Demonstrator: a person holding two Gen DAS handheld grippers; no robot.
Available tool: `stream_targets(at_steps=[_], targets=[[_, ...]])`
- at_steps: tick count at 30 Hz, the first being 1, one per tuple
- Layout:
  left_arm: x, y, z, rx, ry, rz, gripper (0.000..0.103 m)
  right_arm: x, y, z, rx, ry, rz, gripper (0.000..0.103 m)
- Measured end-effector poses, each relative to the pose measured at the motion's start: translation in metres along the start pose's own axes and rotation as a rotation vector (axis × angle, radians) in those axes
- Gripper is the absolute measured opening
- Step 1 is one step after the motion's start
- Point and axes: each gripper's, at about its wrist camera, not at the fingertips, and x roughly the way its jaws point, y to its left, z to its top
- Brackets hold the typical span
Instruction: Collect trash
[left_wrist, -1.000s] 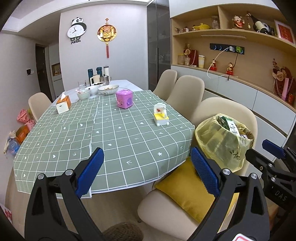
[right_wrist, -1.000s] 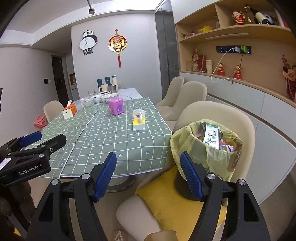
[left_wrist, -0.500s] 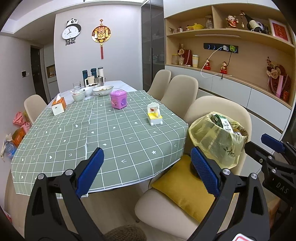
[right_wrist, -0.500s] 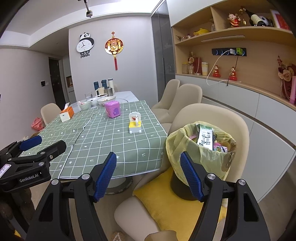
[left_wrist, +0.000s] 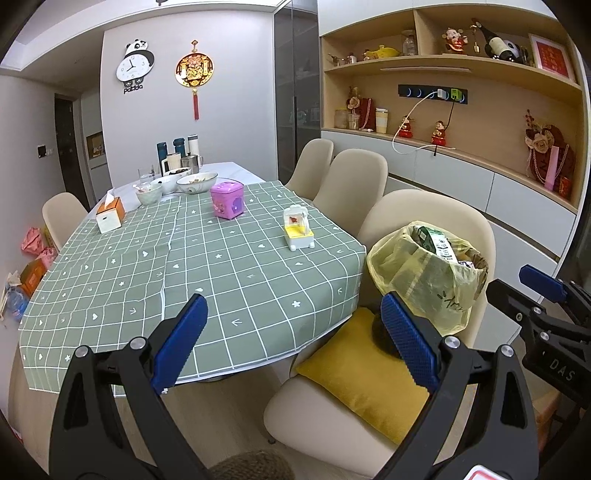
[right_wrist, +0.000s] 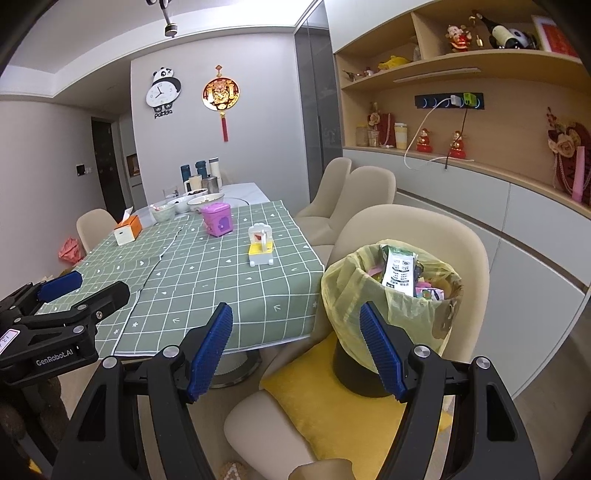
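Note:
A trash bin lined with a yellow bag stands on a yellow cushion on a beige chair. It holds wrappers and a green-and-white carton. My left gripper is open and empty, held back from the table's near edge. My right gripper is open and empty, in front of the bin and apart from it. Each gripper shows at the edge of the other's view.
The table has a green checked cloth. On it stand a purple toy box, a yellow-and-white toy, an orange tissue box and bowls and flasks at the far end. Beige chairs line the right side; cabinets and shelves stand beyond.
Both grippers have drawn back and to the right a little; the table and bin look slightly farther away. Both stay open and empty.

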Motion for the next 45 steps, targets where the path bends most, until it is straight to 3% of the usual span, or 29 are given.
stream_targets(at_steps=[22,38,45], targets=[[0.002,-0.005,-0.002,0.004,0.005,0.004,0.09,0.001,-0.005,-0.002,0.015,0.001,0.003,0.068],[0.007,0.012,-0.008,0.002,0.012,-0.005,0.09,0.009,-0.01,-0.002,-0.005,0.012,0.001,0.068],[0.035,0.037,-0.015,-0.057,0.087,-0.02,0.09,0.032,0.001,-0.004,-0.023,0.058,-0.012,0.068]])
